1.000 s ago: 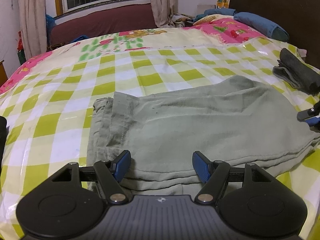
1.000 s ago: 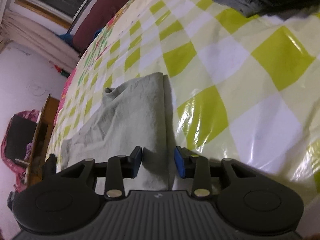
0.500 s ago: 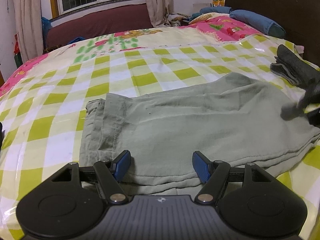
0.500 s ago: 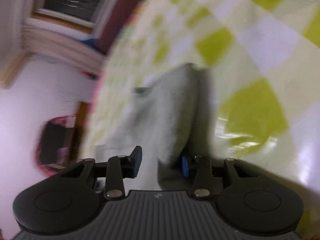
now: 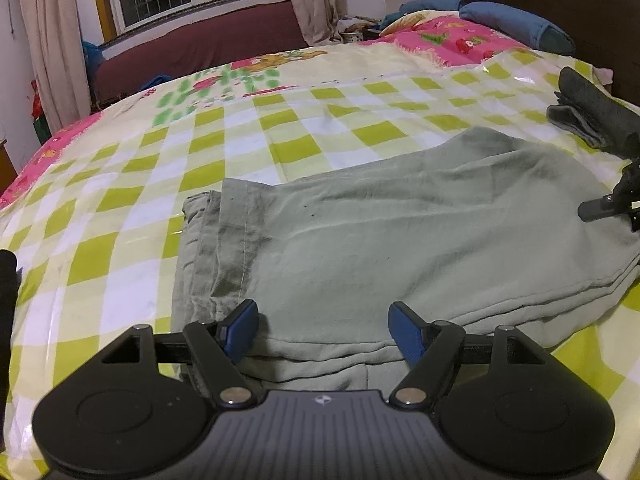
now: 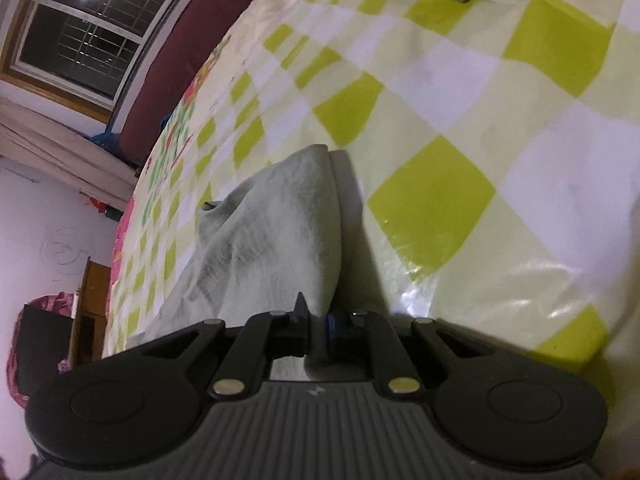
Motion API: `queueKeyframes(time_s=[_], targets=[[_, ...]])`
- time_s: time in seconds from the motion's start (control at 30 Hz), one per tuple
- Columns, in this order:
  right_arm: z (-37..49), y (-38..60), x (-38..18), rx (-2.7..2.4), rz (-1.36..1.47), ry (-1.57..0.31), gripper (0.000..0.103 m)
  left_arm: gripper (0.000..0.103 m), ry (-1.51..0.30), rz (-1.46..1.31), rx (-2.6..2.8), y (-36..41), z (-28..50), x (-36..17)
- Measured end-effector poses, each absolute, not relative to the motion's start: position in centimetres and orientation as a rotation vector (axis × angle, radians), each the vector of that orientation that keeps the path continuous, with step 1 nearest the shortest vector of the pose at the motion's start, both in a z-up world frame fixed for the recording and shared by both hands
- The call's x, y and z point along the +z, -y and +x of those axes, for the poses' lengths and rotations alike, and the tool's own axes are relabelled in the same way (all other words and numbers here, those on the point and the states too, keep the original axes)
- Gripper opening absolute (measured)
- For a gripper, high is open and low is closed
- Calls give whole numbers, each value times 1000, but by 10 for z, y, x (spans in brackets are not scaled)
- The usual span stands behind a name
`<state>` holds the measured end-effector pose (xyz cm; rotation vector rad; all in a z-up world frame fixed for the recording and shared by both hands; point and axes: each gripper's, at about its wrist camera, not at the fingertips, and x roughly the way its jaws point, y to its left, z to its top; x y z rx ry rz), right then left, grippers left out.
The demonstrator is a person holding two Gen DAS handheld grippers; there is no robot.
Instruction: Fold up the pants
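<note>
- The pants [image 5: 400, 232], pale grey-green, lie folded lengthwise on the bed [image 5: 120, 208], which has a glossy yellow-green and white checked cover.
- The left gripper [image 5: 323, 328] hovers over the near edge of the pants with its jaws wide apart; its blue pads [image 5: 240, 330] hold nothing.
- The right gripper [image 6: 316, 330] has its jaws pressed together on an edge of the pants [image 6: 280, 240], and the cloth rises in a ridge away from them.
- In the left view the right gripper [image 5: 612, 200] shows at the pants' right end.
- A dark grey cloth [image 5: 588, 112] lies on the bed beyond that end, apart from the pants.
- A blue pillow [image 5: 516, 24] lies by the dark headboard [image 5: 560, 4].
</note>
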<state>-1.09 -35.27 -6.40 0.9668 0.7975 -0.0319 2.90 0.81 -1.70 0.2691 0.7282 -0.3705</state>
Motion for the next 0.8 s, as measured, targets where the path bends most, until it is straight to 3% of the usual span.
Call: queueKeyframes(time_s=[0.27,0.8], targets=[[-11,351,-65,-50,965,-800,8,86,-736,268,-371,-9,31,-17],[-5,310,-11,-68,818,-781,8,86,-742,259,-379,-13,31,-15]])
